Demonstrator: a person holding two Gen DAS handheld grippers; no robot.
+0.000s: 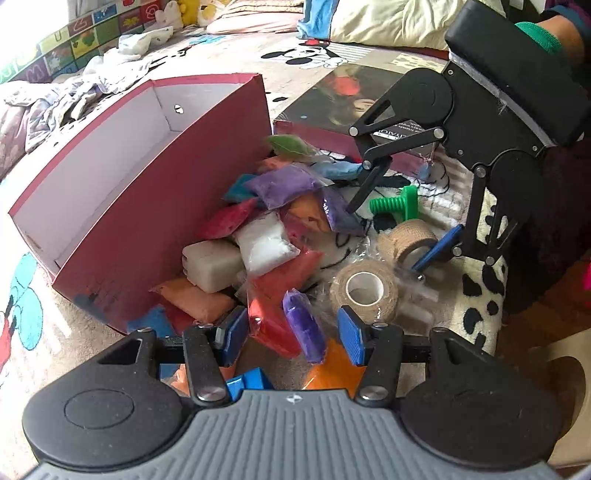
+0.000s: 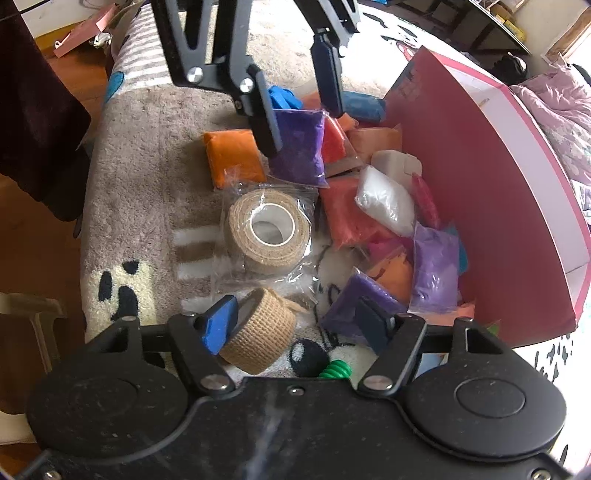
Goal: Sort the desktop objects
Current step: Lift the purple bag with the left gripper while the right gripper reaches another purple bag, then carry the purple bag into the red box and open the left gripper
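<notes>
Patterned plush rug (image 2: 147, 177) with cartoon print carries the whole pile; a bed with pillows (image 1: 388, 18) lies beyond.

Red cardboard box (image 1: 155, 206), white inside, stands open beside the heap. Its lid (image 1: 332, 107) lies apart, past the pile.

Coloured clay packets (image 2: 369, 206) lie heaped against the box's outer wall: purple, orange, red, white, pink and blue among them. A pale block (image 1: 212, 266) sits in the heap.

Left gripper (image 1: 291, 338): jaws apart, holding nothing, hovering over a purple packet (image 2: 299, 147) and a red one at the near edge of the pile.

Right gripper (image 2: 295, 325): jaws apart, one blue pad touching an unwrapped tan bandage roll (image 2: 260, 332) that lies tilted between the fingers; not clamped.

Second tan roll (image 2: 264, 230), in clear wrap, lies flat just beside the first. Green threaded plastic piece (image 1: 397, 205) lies near the rolls.
</notes>
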